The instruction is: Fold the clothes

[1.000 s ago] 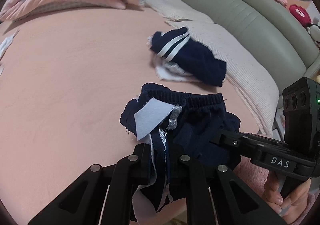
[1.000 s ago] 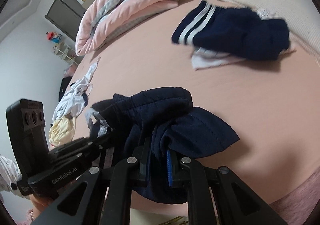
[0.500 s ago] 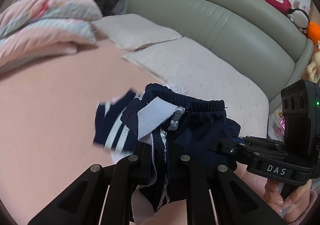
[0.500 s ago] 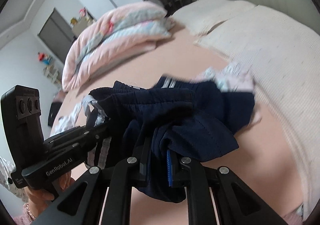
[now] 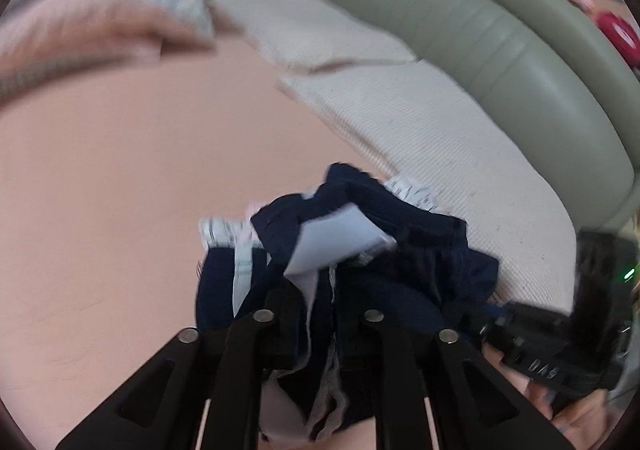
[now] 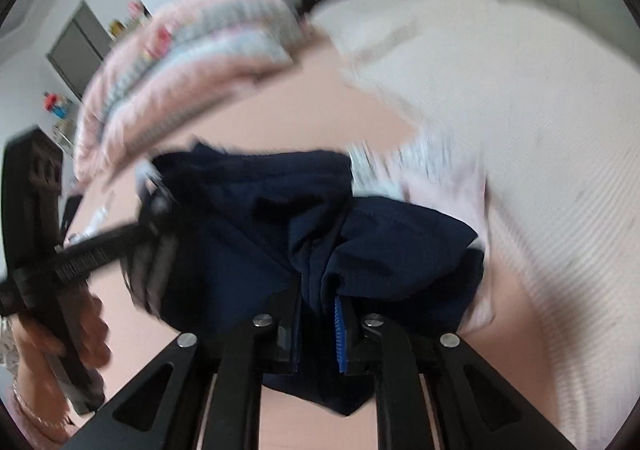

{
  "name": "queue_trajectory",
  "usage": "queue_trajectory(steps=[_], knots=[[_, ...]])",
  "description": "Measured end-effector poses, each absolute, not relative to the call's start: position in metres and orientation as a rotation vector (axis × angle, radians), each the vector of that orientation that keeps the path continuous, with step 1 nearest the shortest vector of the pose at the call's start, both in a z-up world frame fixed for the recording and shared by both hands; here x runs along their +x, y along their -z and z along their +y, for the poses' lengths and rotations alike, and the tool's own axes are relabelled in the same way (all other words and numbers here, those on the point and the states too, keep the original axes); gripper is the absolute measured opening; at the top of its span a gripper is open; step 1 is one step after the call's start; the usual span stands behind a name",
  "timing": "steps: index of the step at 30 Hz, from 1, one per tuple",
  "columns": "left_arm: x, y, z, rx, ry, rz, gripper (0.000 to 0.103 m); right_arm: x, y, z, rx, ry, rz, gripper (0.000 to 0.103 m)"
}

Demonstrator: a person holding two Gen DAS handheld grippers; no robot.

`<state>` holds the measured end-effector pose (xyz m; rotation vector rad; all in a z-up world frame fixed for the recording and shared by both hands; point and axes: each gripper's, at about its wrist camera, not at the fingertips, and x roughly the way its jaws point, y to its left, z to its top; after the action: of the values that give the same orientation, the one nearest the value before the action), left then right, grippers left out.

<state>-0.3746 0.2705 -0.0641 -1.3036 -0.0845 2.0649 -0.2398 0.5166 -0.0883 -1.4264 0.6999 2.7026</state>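
Observation:
Both grippers hold one folded navy garment (image 5: 424,262) with a white label. My left gripper (image 5: 320,314) is shut on its left side; it also shows at the left of the right wrist view (image 6: 156,218). My right gripper (image 6: 320,314) is shut on the garment's (image 6: 272,210) right side; it also shows at the right of the left wrist view (image 5: 480,314). The garment sits over a second navy piece with white stripes (image 5: 224,282) and pale fabric (image 6: 432,178) lying on the pink bed (image 5: 120,178). Both views are blurred.
Cream pillows (image 5: 432,130) lie to the right, against a grey-green padded headboard (image 5: 520,42). A folded pink and striped quilt (image 5: 100,10) lies at the back left, also in the right wrist view (image 6: 192,62). Plush toys (image 5: 612,26) line the headboard top.
Both grippers carried the navy garment forward and right, to the striped piece near the pillows, and lowered it over it. Both stayed shut on the garment.

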Motion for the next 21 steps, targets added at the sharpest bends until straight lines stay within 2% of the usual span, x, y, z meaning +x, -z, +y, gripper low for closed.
queue_trajectory(steps=[2,3,5,6,8,11,13,16,21], knots=[[-0.372,0.061,0.266,-1.275,-2.071,-0.081,0.018,-0.235,0.105,0.528,-1.449,-2.665,0.845,0.018],[-0.37,0.056,0.263,-1.256,-2.084,-0.072,0.022,-0.23,0.108,0.534,-1.427,-2.66,0.928,0.018],[-0.365,0.044,0.255,-1.206,-2.141,-0.047,0.028,-0.218,0.101,0.541,-1.357,-2.666,0.964,0.021],[-0.359,0.035,0.249,-1.164,-2.205,-0.026,0.032,-0.215,0.094,0.544,-1.328,-2.667,0.932,0.025],[-0.346,0.019,0.24,-1.071,-2.291,0.011,0.034,-0.21,0.079,0.548,-1.275,-2.664,0.853,0.03],[-0.325,-0.002,0.235,-0.924,-2.33,0.057,0.033,-0.208,0.051,0.55,-1.16,-2.671,0.736,0.03],[-0.321,-0.002,0.247,-0.928,-2.22,0.077,0.033,-0.214,0.043,0.541,-1.129,-2.758,0.765,0.03],[-0.326,0.016,0.267,-0.985,-2.177,0.142,0.033,-0.231,0.051,0.519,-1.221,-2.84,0.763,0.03],[-0.344,0.061,0.285,-1.098,-2.204,0.266,0.033,-0.248,0.088,0.499,-1.3,-2.814,0.622,0.028]])
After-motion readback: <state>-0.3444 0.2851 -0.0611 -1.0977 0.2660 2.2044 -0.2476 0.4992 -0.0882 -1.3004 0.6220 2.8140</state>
